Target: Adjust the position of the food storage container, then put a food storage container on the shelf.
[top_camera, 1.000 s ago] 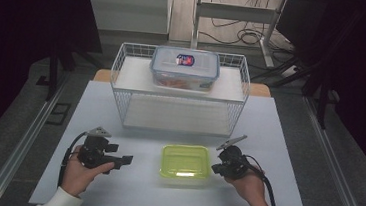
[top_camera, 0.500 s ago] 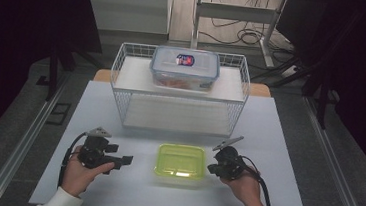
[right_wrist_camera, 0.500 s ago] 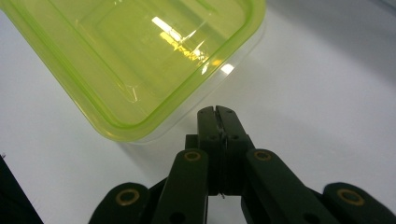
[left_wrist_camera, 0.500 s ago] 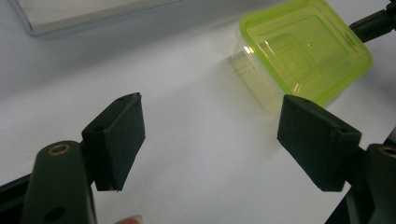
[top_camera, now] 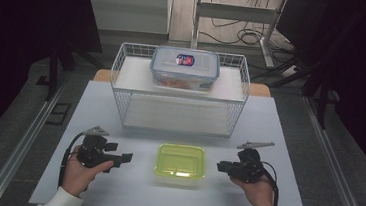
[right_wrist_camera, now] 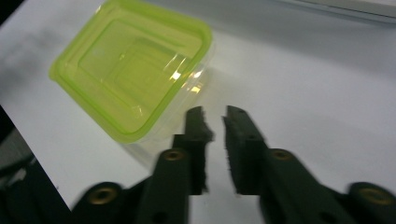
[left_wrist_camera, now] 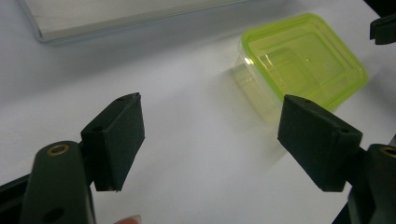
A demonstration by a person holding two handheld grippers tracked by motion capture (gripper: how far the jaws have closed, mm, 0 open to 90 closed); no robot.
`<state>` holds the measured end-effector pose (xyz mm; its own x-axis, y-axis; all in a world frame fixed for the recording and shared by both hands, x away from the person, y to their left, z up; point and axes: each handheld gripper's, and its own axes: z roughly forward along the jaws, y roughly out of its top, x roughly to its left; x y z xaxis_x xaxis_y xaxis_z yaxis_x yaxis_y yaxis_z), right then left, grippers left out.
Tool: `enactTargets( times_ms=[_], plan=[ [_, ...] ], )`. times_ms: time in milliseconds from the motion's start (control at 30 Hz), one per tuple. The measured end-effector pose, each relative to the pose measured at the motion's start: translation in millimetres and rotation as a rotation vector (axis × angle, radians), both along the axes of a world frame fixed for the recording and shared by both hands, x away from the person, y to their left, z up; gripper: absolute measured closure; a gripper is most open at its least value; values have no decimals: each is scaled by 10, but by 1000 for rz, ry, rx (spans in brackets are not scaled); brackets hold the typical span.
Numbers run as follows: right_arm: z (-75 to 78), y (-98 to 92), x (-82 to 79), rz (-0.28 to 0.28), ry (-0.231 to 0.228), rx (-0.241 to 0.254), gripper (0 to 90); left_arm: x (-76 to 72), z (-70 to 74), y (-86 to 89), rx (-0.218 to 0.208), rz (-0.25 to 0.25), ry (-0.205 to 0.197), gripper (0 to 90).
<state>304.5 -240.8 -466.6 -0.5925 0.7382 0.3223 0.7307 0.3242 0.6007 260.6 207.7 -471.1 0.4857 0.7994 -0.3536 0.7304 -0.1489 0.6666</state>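
Note:
A clear box with a lime-green lid (top_camera: 180, 162) sits on the white table, near the front and between my two grippers. My left gripper (top_camera: 127, 157) lies to its left, pointing at it, with the jaws wide open and empty (left_wrist_camera: 210, 105); the green-lidded box (left_wrist_camera: 303, 60) is well beyond them. My right gripper (top_camera: 219, 166) is a short way off the box's right side. Its jaws have just been opening and stand a narrow gap apart with nothing between them (right_wrist_camera: 215, 112), and the green-lidded box (right_wrist_camera: 130, 70) lies just past their tips.
A white wire basket (top_camera: 180, 114) stands across the back of the table, and a clear box with a blue-rimmed lid (top_camera: 185, 65) rests on it. Bare table (top_camera: 288, 137) lies around the grippers. The front edge is close to the person's hands.
My right gripper first nudged in against the green-lidded box, which shifted slightly left, then drew back to the right, and its jaws parted a little. The left gripper stayed put.

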Motion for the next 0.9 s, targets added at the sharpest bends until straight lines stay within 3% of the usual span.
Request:
enactTargets(
  times_ms=[167,267,533,633,900],
  plan=[
    [-47,-146,16,-56,68,169,415,15,-22,-7,-25,-4,12,221],
    [-75,-160,27,-74,93,212,375,19,-24,-17,-43,-10,19,221],
    [-100,-136,35,-72,93,234,324,44,-46,-28,-115,-15,47,220],
    [-109,-126,40,-66,97,236,318,70,-66,-65,-122,-18,62,217],
    [-124,-96,56,-60,107,253,335,215,-123,-205,-186,-31,107,228]
  ],
)
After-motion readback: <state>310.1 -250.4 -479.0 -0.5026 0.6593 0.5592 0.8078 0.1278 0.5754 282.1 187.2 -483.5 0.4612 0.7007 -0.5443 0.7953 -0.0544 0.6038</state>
